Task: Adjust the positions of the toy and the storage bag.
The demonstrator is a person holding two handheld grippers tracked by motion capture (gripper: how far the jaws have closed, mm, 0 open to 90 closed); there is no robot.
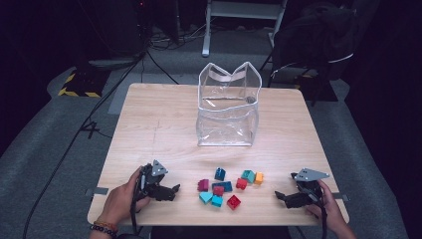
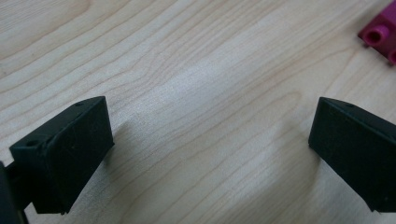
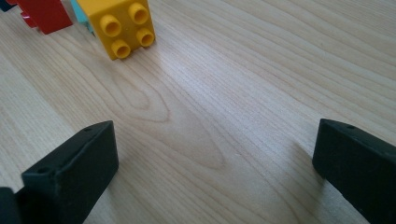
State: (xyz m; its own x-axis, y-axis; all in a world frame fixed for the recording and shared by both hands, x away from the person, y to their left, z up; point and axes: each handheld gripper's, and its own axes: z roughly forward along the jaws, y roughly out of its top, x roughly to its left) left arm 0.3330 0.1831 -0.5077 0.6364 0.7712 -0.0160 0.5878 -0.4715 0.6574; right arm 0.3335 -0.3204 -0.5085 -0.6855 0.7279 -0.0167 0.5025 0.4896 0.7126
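Several toy bricks (image 1: pixel 226 186) in red, blue, teal, magenta and yellow lie scattered near the table's front edge. A clear plastic bag (image 1: pixel 228 107) stands upright behind them, its top open. My left gripper (image 1: pixel 174 191) rests on the table left of the bricks, open, with bare wood between its jaws. A magenta brick (image 2: pixel 380 35) sits at the top right of the left gripper view. My right gripper (image 1: pixel 281 196) lies right of the bricks, also open and holding nothing. A yellow brick (image 3: pixel 123 28) and a red brick (image 3: pixel 44 14) lie beyond its jaws.
The light wooden table (image 1: pixel 159 124) has bare room to the left and right of the bag. A dark chair (image 1: pixel 313 40) and a white frame (image 1: pixel 244 15) stand beyond the far edge. Cables run over the grey floor at the left.
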